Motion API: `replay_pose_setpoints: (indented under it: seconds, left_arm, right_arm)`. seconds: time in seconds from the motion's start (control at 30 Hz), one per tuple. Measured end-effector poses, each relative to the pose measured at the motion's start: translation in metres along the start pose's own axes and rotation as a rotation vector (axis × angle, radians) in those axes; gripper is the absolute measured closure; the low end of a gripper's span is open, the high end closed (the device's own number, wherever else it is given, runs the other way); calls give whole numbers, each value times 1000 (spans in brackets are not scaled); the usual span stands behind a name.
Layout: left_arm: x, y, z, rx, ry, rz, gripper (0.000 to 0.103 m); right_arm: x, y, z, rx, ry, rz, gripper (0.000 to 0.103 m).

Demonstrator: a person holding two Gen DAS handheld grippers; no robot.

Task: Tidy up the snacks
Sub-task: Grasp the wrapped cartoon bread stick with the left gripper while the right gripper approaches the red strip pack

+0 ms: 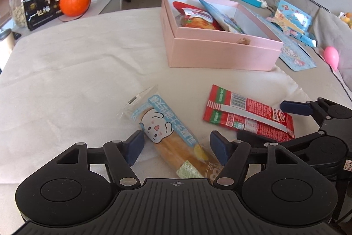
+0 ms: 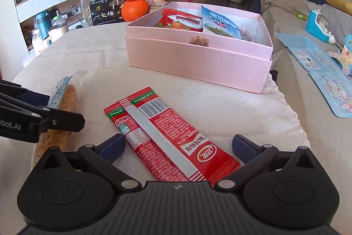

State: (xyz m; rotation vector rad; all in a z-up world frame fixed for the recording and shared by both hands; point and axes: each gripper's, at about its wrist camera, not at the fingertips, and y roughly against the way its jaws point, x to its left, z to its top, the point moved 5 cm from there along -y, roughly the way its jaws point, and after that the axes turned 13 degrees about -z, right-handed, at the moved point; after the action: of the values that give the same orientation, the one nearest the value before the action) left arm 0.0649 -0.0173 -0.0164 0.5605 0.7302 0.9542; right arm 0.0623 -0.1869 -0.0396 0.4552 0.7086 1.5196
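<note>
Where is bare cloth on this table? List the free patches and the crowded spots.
Free: the wide cloth left of the pink box, toward the orange pumpkin; also the strip between the box and the red packet. Crowded: the near edge, where the bread packet, red packet and both tools sit.
</note>
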Motion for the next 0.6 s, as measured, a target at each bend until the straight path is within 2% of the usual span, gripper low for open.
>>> replay_pose_setpoints:
  seconds: [0.2,0.37,0.53,0.6]
  left_arm:
    - [-3,2,-5,31,-56,3,35]
    - [-14,11,-20,57,-60,-46,37]
    - [-15,13,-22,71,-120,-46,39]
    - [-9,16,-19,69,-144,-3,40]
  right_arm:
    - [0,0,0,-1,0,1,0]
    - [1,1,0,-1,2,2,0]
    - [-1,3,-1,31,19,22,0]
    - [-2,4,-2,39,16,20,0]
